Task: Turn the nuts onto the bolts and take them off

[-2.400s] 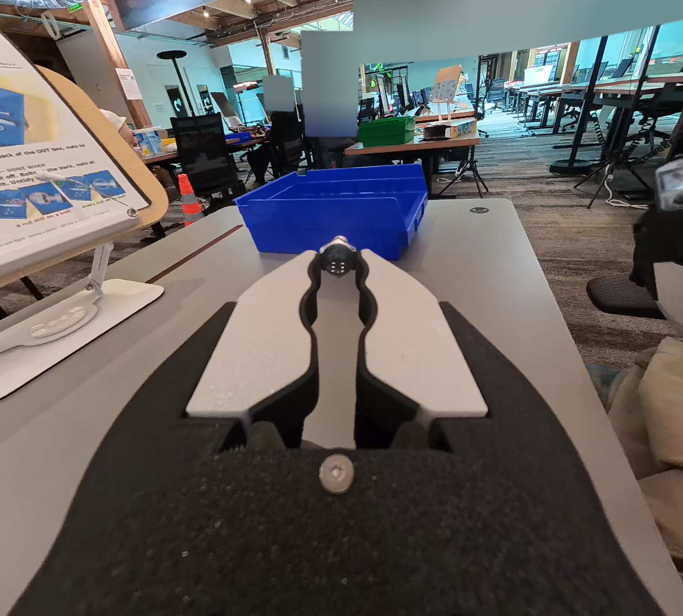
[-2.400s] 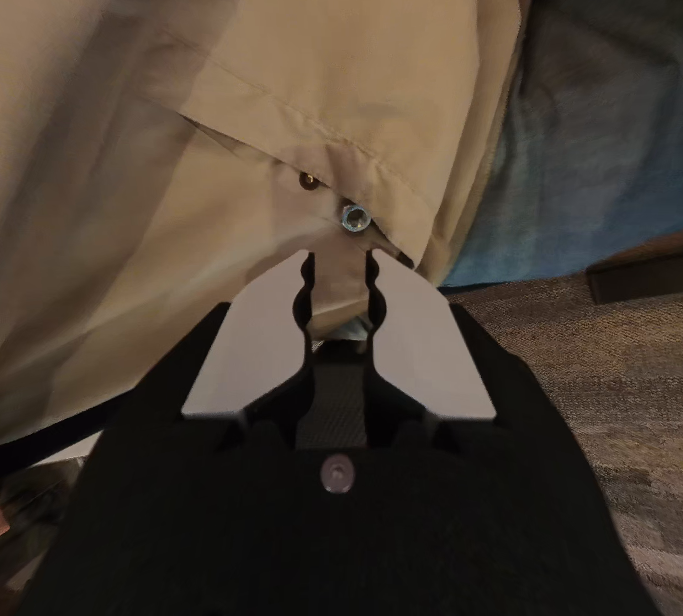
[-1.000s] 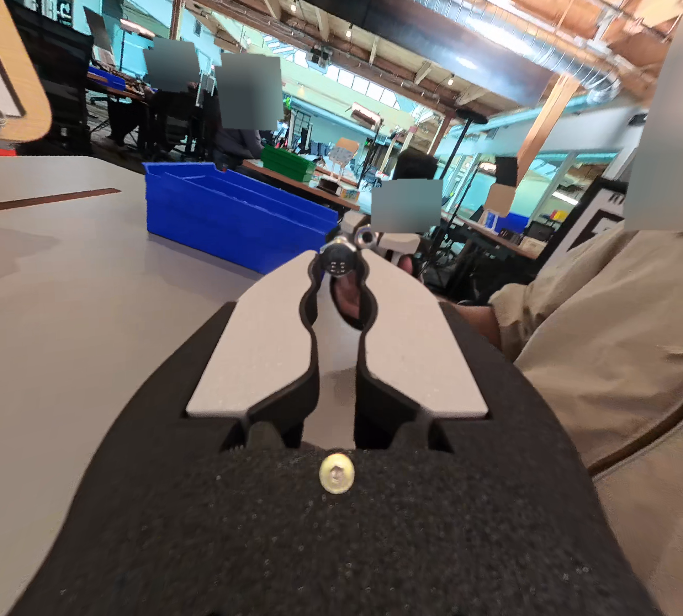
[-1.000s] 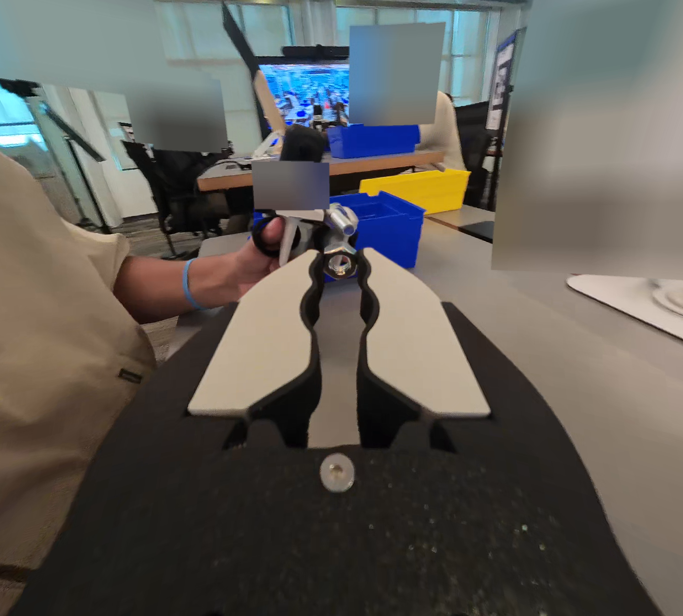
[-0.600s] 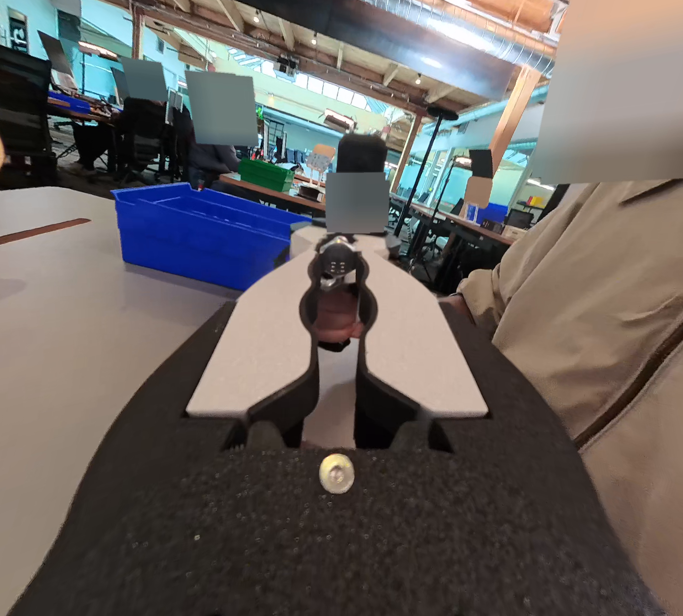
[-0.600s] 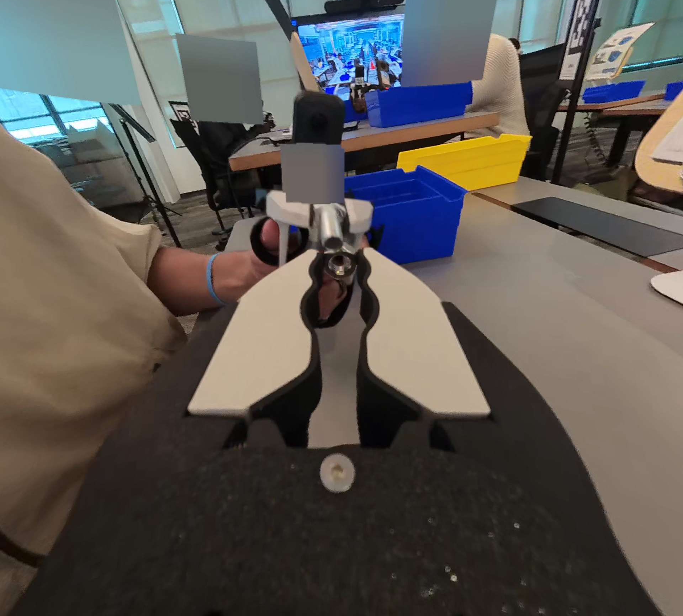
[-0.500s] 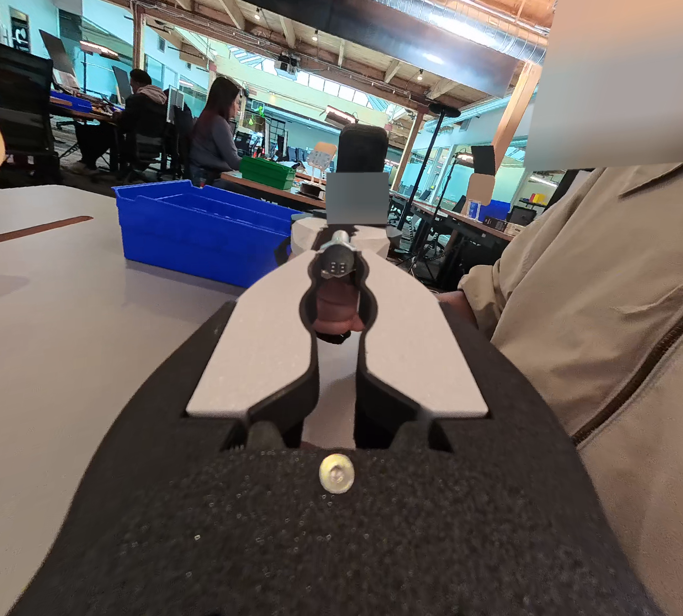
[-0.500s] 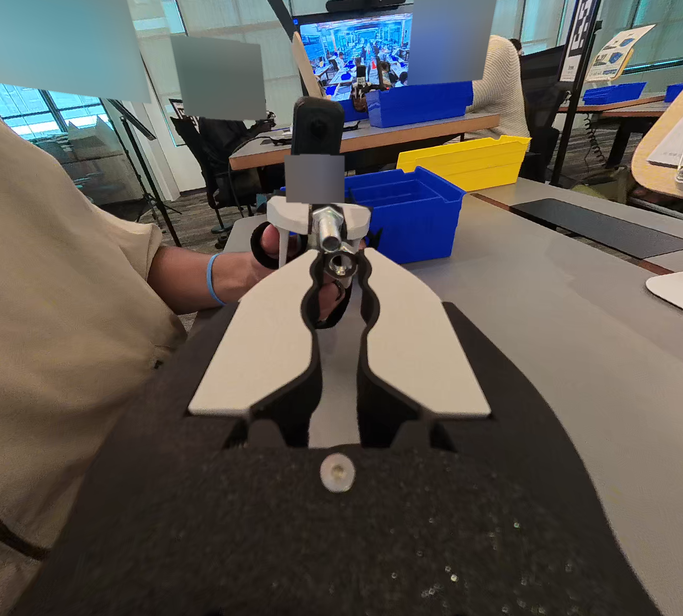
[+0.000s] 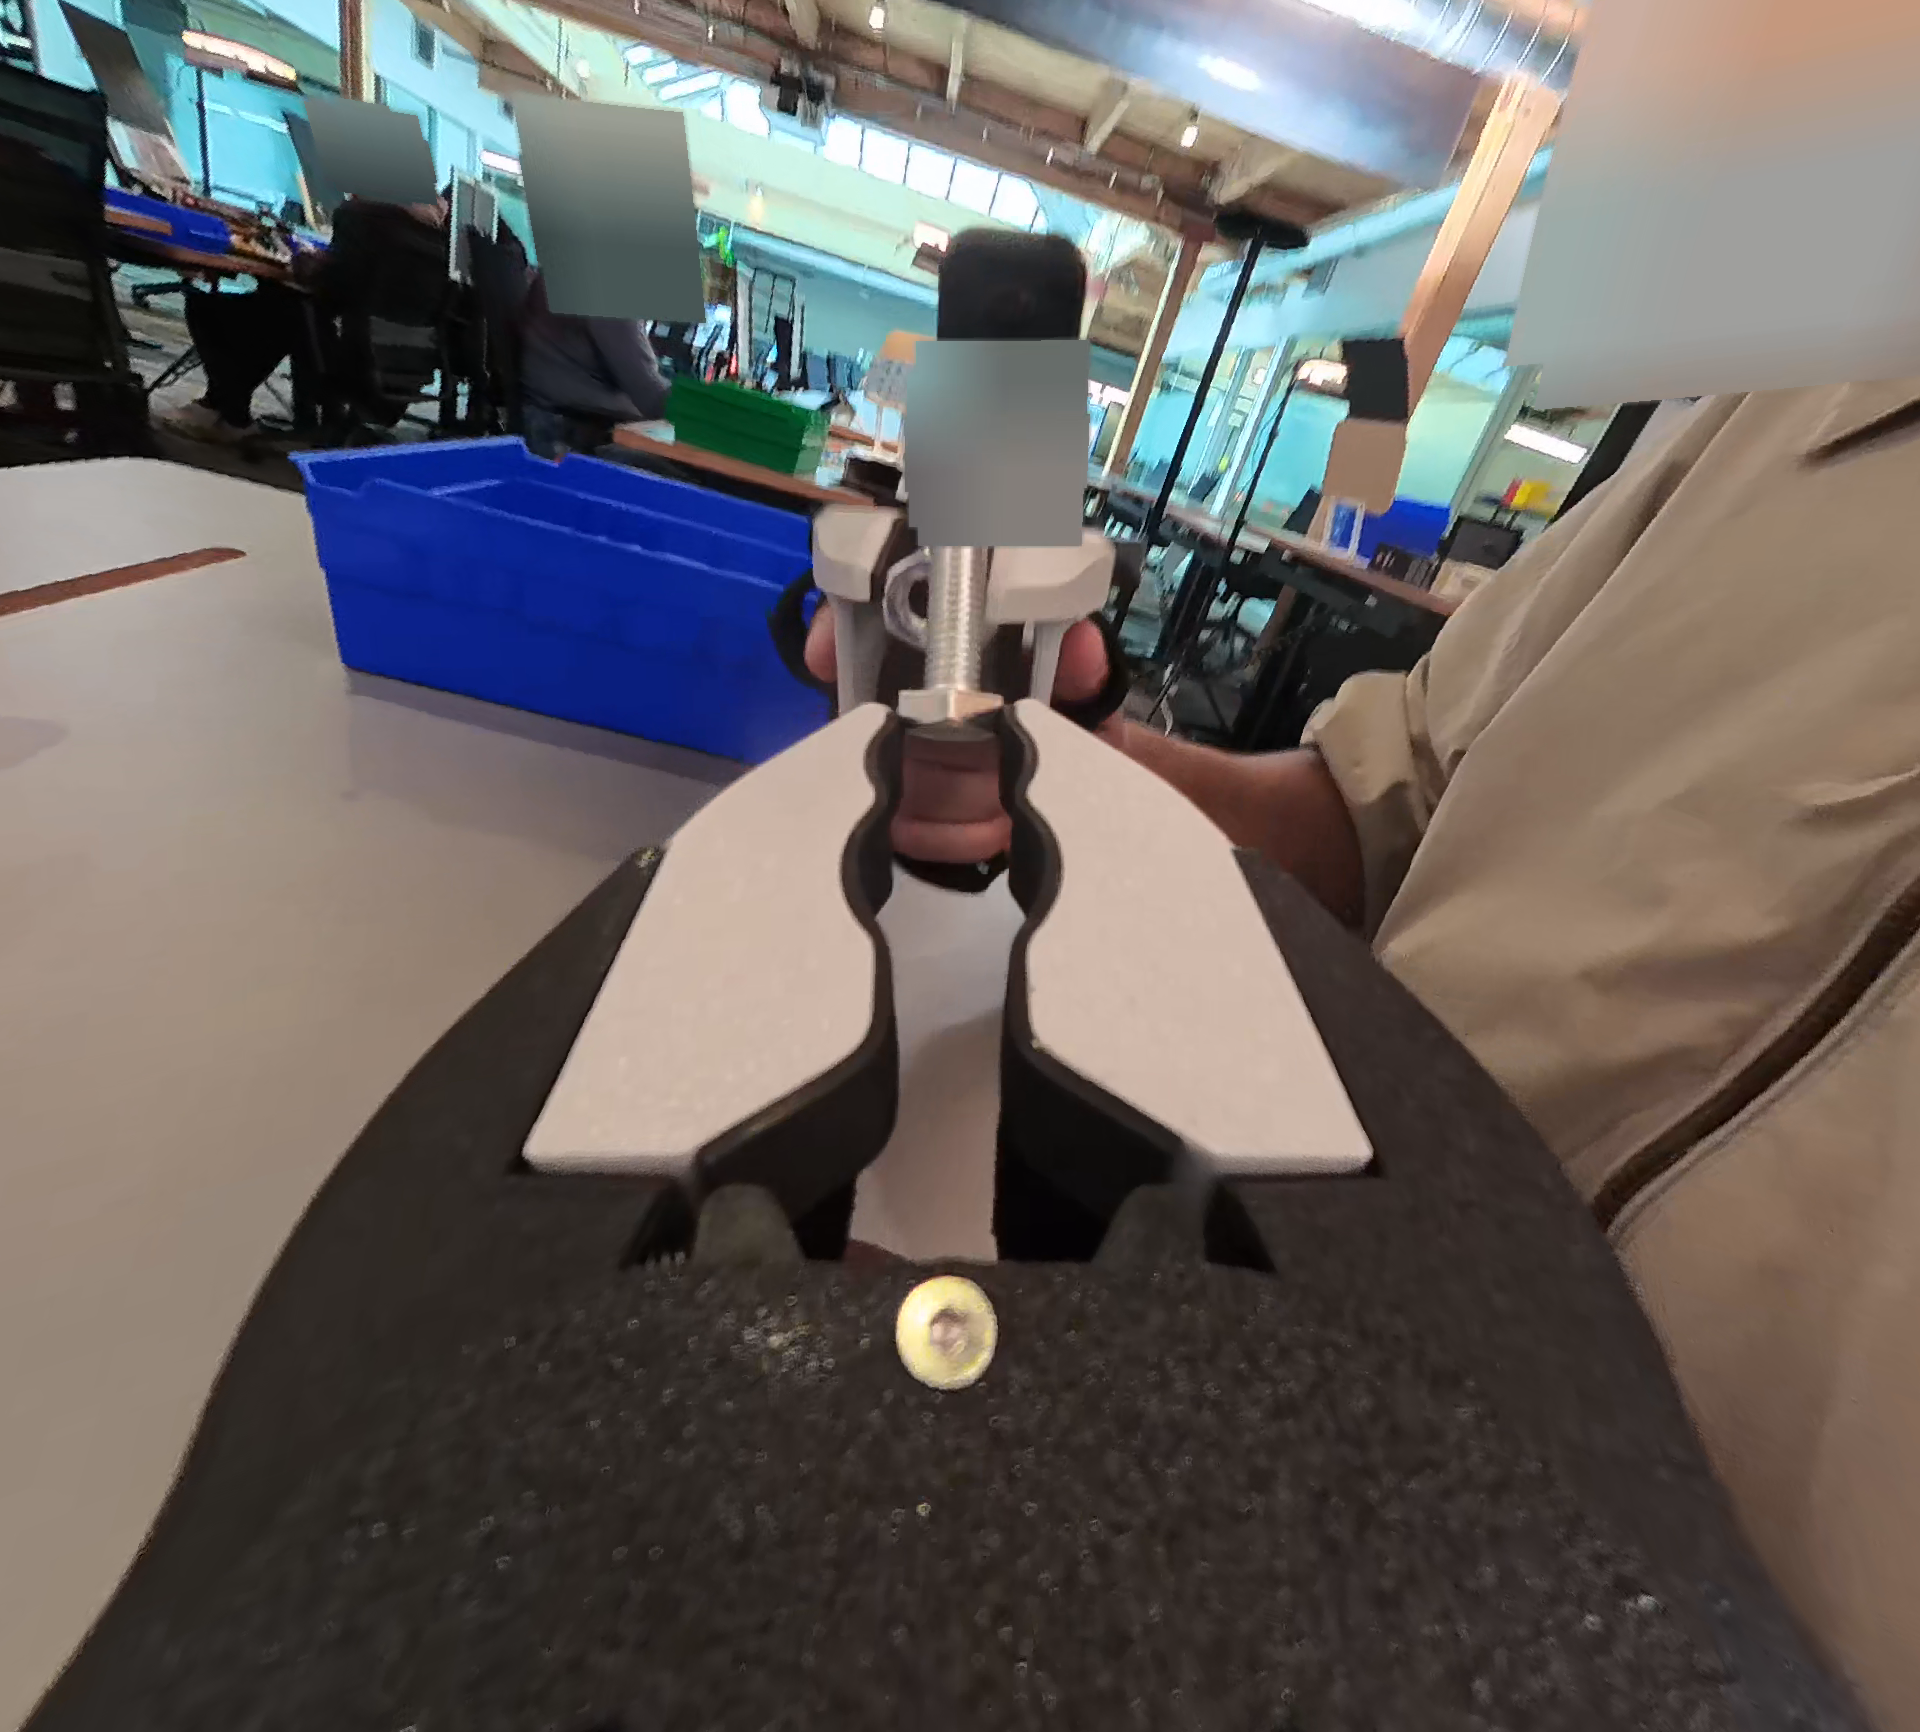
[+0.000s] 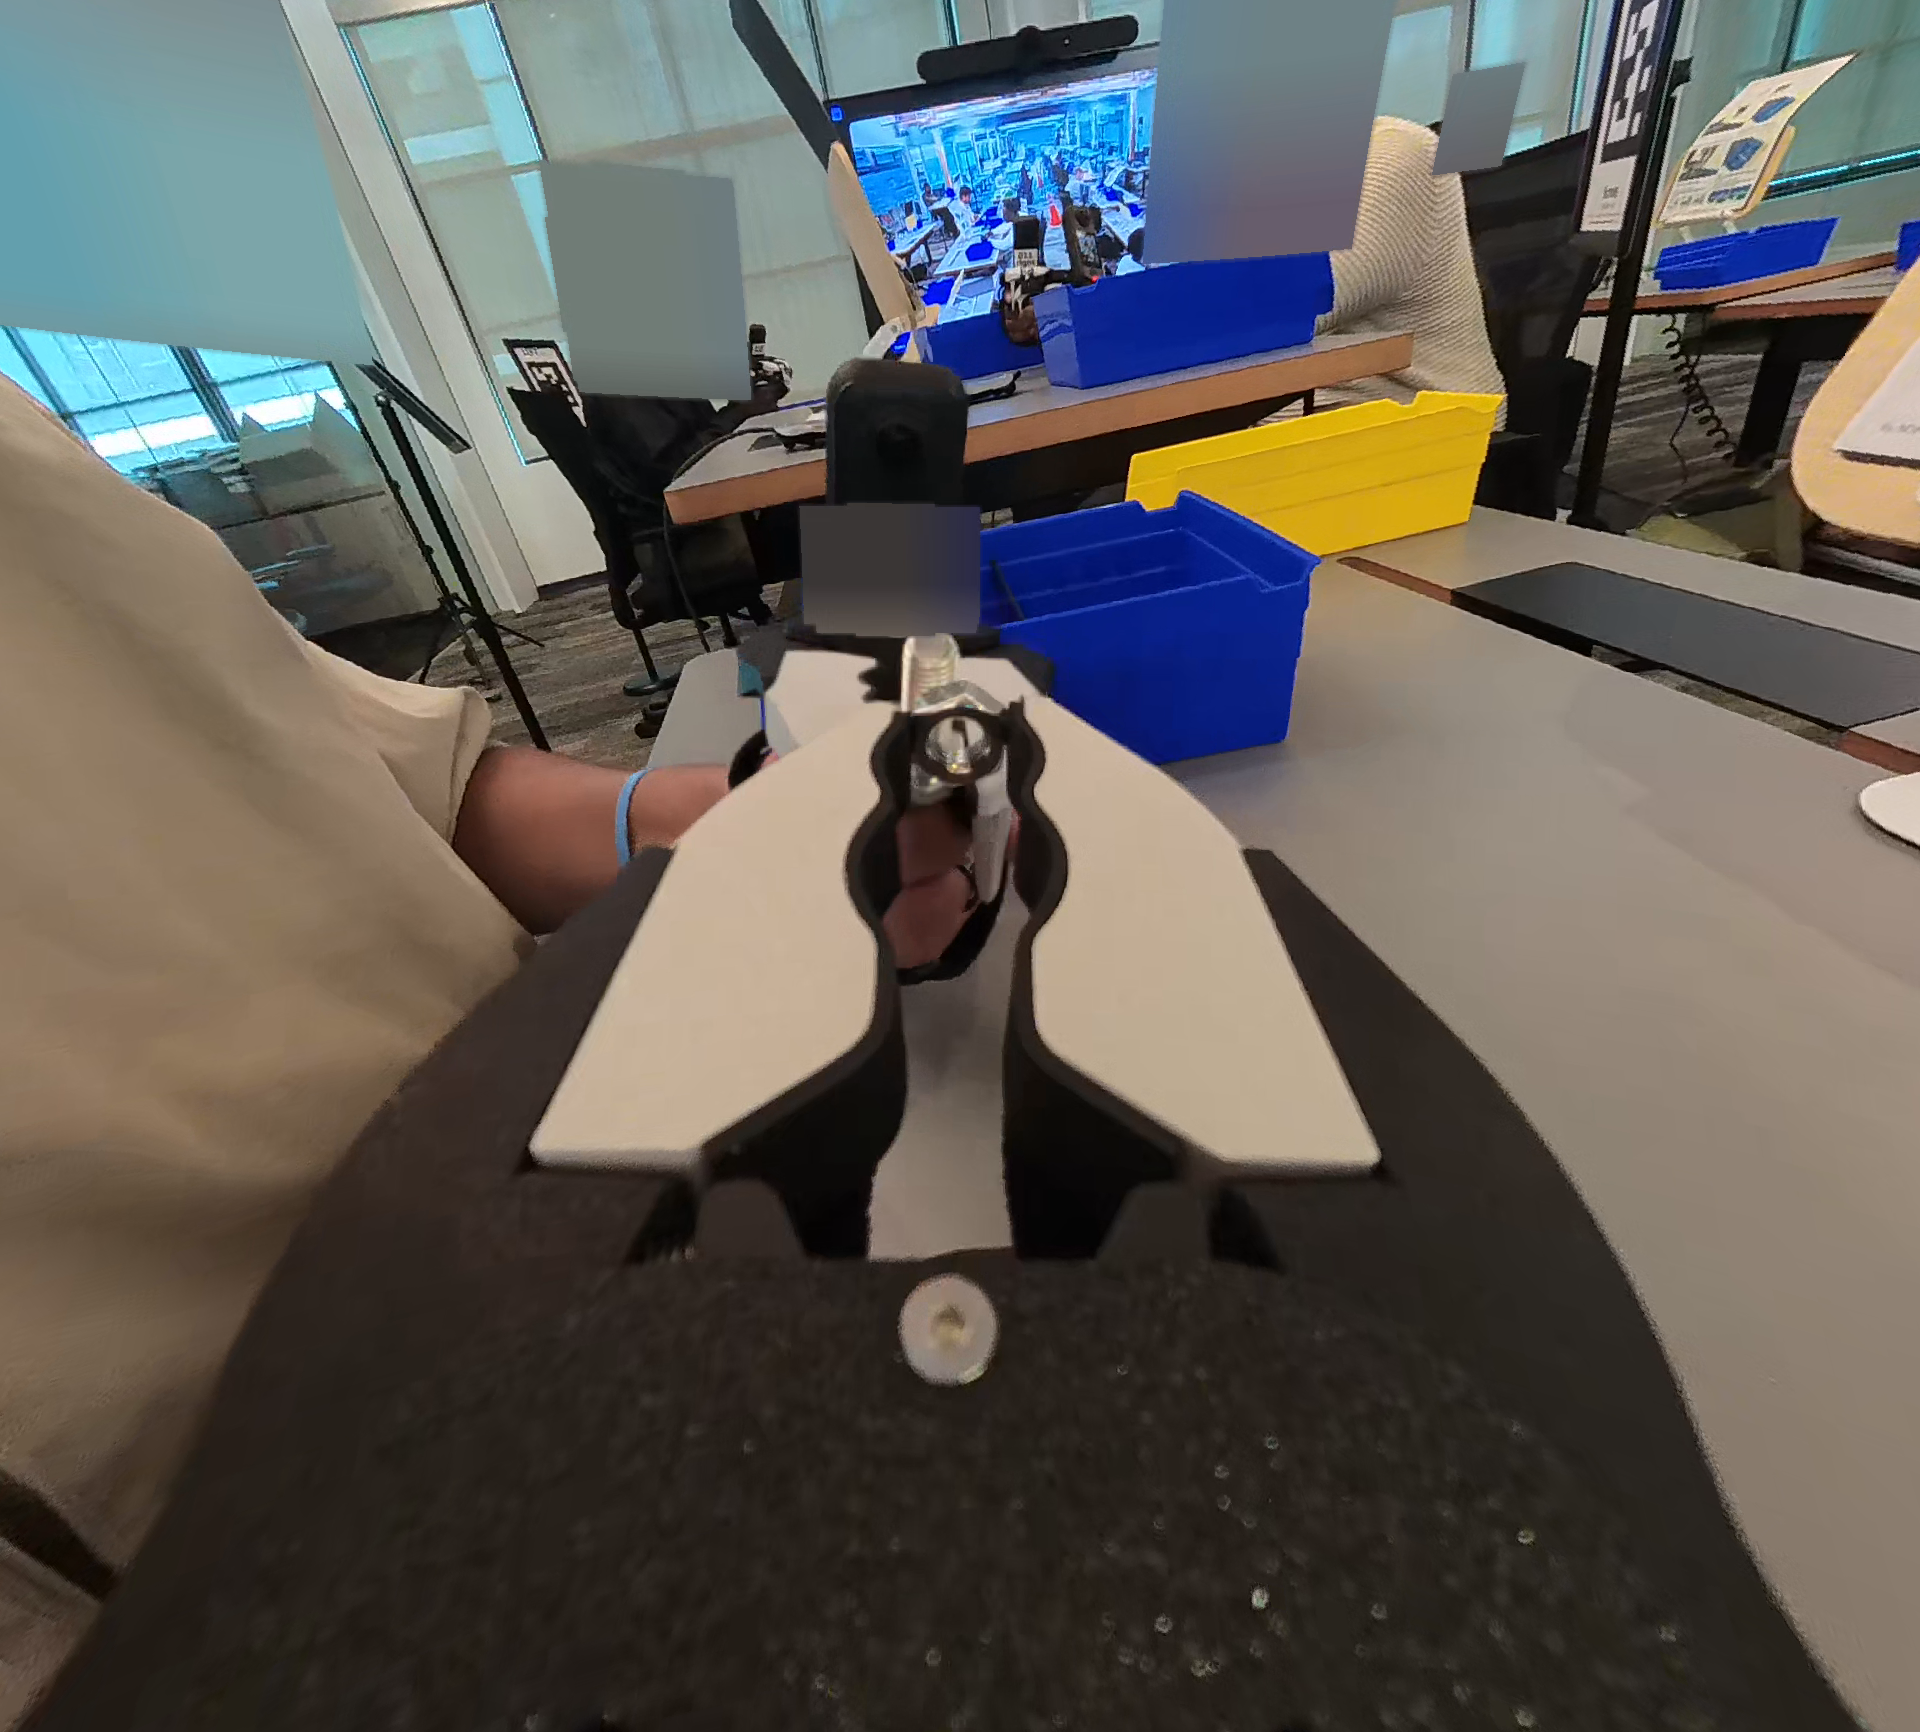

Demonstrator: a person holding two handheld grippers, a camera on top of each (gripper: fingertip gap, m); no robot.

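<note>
1. The left gripper (image 9: 951,726) clamps the hexagonal head of a silver threaded steel bolt (image 9: 953,617), whose shank stands upright.
2. The right gripper (image 10: 951,747) pinches a silver hexagonal nut (image 10: 951,755) beside the bolt's shank.
3. A blue plastic bin (image 10: 1153,612) sits on the grey table (image 10: 1558,851).
4. No writing is legible.

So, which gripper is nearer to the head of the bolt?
Left. The left gripper clamps the bolt head; the right gripper holds the nut by the threaded end.

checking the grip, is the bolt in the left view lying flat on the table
No, the bolt is off the table, with its hex head clamped between the left gripper jaws and its threaded shaft pointing away.
</note>
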